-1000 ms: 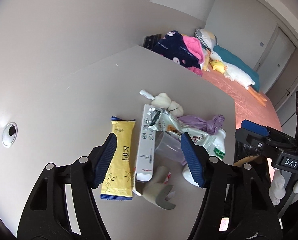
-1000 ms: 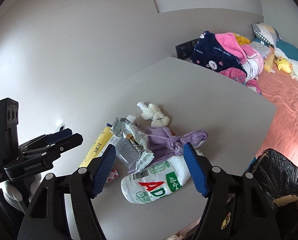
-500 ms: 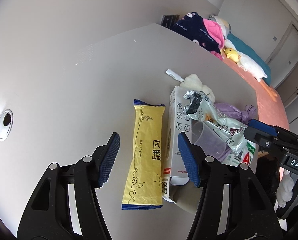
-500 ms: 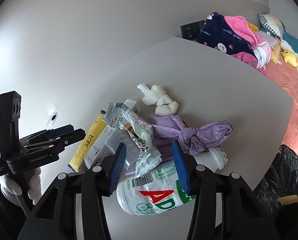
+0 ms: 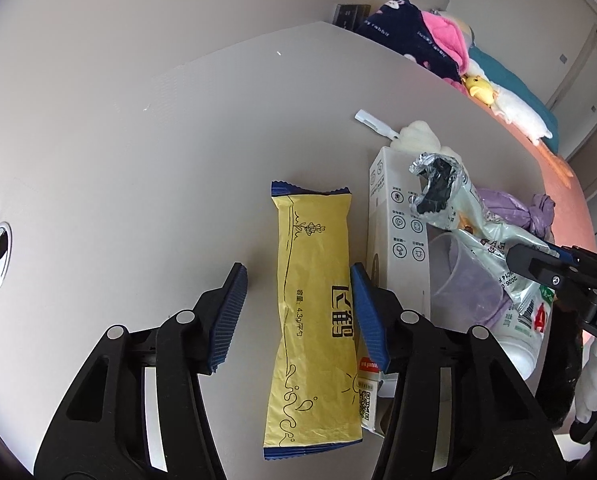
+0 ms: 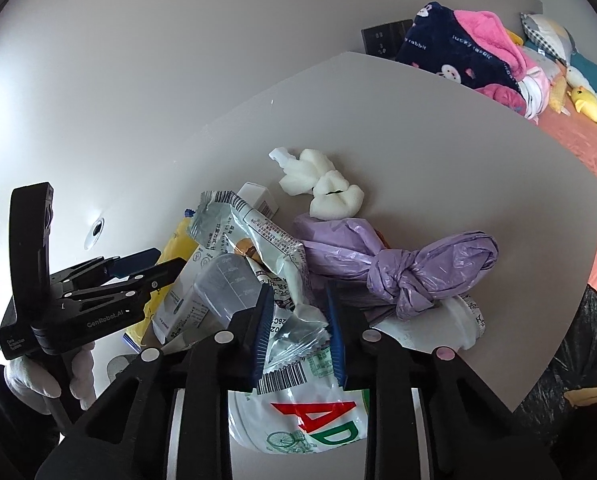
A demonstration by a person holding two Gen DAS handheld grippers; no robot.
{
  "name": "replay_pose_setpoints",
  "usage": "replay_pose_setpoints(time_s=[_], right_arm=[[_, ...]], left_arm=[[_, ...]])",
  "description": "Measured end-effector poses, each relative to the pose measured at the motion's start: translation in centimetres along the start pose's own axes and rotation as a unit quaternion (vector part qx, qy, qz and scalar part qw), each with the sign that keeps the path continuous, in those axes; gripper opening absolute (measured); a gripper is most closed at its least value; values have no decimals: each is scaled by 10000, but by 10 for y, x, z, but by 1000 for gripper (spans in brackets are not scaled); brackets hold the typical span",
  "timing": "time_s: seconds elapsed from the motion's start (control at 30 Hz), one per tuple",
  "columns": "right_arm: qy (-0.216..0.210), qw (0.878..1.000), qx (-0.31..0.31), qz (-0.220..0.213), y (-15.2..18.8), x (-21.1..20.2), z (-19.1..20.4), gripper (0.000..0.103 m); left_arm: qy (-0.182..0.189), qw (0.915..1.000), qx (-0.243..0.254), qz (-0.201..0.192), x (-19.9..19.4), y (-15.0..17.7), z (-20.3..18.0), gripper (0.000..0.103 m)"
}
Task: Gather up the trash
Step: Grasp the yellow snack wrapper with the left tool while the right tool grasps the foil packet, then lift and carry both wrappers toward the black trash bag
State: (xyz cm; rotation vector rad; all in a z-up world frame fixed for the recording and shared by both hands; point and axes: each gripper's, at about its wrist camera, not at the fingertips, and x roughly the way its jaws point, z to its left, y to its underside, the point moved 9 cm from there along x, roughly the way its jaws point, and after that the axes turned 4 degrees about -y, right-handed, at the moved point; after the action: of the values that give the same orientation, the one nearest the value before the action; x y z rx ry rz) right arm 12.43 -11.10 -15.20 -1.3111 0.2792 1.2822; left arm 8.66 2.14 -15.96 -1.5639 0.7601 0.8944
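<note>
Left gripper (image 5: pixel 296 312) gaped wide astride the yellow sachet (image 5: pixel 314 320), gripping nothing, positioned to pinch; right gripper (image 6: pixel 298 332) stood narrowed around the silver wrapper (image 6: pixel 294 330), contact unclear.

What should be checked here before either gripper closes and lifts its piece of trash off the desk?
1. Yellow wrapper lies between the left gripper fingers: ok, jaws open and straddling it.
2. Left grab takes the wrapper alone: cannot tell; the white box lies right beside one finger.
3. Silver snack wrapper sits between the right gripper fingers: ok, jaws narrowed around it.
4. Right grip is firm: cannot tell; pad contact is not clear.
5. White bottle under the silver wrapper stays behind: cannot tell.
6. Black trash bag within view for the drop: ok.
</note>
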Motion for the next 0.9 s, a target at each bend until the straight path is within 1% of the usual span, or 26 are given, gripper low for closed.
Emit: replay_pose_setpoints(time_s=[0.03, 0.1, 0.17, 0.23, 0.27, 0.3, 0.37, 0.43, 0.53, 0.67, 0.9], right_arm=[[-3, 10000, -1, -11, 0, 0, 0, 22], [-26, 10000, -13, -25, 0, -1, 1, 21], [-97, 9999, 13, -66, 0, -4, 3, 19], [-163, 9998, 37, -116, -1, -8, 5, 19], [-188, 9997, 49, -137, -2, -10, 5, 19], [-235, 9996, 73, -161, -3, -13, 6, 19], [-333, 9991, 118, -234, -5, -18, 8, 19], [-373, 9987, 117, -327, -8, -25, 10, 19], [-407, 9980, 118, -469, -13, -36, 12, 19], [-414, 9969, 117, -660, -18, -52, 12, 19], [-328, 9945, 163, -976, -24, -81, 3, 19]], left_arm=[[-38, 10000, 28, -13, 1, -1, 0, 49], [-162, 9998, 43, -59, 2, -3, 2, 38], [-300, 9995, 4, -68, 2, -4, 6, 32], [-244, 9995, -172, -45, 1, -5, 10, 29], [-181, 9994, -307, -30, 1, -6, 14, 25], [-88, 9991, -422, -11, 0, -5, 16, 21], [115, 9980, -623, 8, -4, -5, 20, 18], [370, 9964, -767, -28, -11, -6, 21, 18], [615, 9938, -897, -214, -29, -11, 21, 18], [789, 9915, -900, -504, -58, -23, 17, 18], [1054, 9882, -742, -832, -95, -38, -8, 18]])
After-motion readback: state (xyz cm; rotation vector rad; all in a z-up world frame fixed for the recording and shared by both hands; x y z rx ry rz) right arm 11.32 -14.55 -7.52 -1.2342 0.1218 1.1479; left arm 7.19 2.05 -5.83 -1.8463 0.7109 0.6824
